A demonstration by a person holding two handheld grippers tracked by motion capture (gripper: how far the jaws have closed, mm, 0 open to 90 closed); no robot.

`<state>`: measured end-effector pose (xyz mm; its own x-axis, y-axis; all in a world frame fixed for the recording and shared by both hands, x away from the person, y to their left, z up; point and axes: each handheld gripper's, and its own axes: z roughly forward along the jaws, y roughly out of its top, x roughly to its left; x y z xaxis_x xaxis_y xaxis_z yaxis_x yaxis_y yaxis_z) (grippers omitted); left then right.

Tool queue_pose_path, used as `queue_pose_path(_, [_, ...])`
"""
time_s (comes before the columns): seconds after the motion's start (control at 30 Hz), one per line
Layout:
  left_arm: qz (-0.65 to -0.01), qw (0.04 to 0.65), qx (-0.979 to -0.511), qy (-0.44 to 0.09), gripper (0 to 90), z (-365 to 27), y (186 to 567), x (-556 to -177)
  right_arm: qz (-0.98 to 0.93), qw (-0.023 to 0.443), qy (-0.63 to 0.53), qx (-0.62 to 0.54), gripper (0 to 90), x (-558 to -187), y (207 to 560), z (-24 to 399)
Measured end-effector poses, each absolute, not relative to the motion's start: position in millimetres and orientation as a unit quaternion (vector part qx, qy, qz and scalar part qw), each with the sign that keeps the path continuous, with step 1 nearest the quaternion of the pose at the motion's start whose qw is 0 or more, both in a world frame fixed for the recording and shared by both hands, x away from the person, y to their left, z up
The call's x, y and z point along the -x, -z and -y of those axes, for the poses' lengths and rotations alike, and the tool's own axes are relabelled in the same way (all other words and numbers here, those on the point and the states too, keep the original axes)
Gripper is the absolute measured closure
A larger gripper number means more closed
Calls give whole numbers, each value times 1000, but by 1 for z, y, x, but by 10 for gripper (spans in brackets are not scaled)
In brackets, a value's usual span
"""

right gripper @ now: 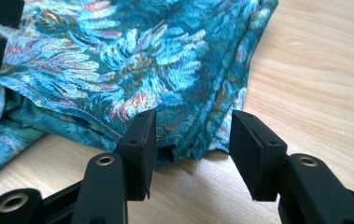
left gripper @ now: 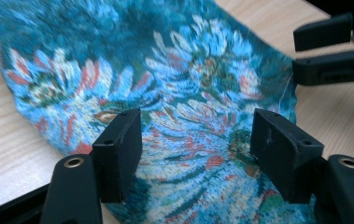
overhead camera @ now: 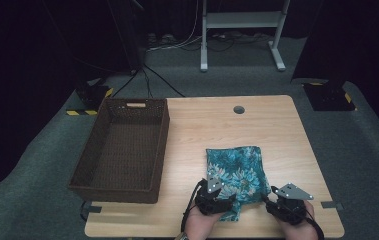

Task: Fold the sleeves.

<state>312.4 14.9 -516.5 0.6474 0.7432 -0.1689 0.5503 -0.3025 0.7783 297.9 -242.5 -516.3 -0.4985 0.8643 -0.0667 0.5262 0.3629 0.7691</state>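
While the cloth (overhead camera: 238,172) lies on the table (overhead camera: 277,130), the basket (overhead camera: 122,150) sits beside it.

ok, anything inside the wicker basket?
Nothing visible: the basket shows only its bare woven floor in the high view. The strip of floor right behind its near wall is hidden. The floral cloth lies on the table beside it.

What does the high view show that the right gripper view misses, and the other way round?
High view alone: the brown woven basket left of the cloth, the table's cable hole, the grey floor and both hands. Right gripper view alone: close up, the stacked folded edges of the cloth between the open right tongs, pads apart from the fabric. Both share the blue flowered cloth on the wooden table.
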Motion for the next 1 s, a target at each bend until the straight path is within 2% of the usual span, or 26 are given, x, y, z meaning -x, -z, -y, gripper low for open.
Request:
queue_pose_path(0.4, [-382,390,-827,-137,361,-8,537,-311,-792,227,-349,-446,483,-300,521,243])
queue_pose_path(0.77, [-395,361,-829,-162,384,-42,533,-330,-780,219,-357,-464,372,-302,520,249])
queue_pose_path(1.0, [-411,355,-821,-173,368,-62,522,-339,-781,210,-348,-475,253,-305,525,248])
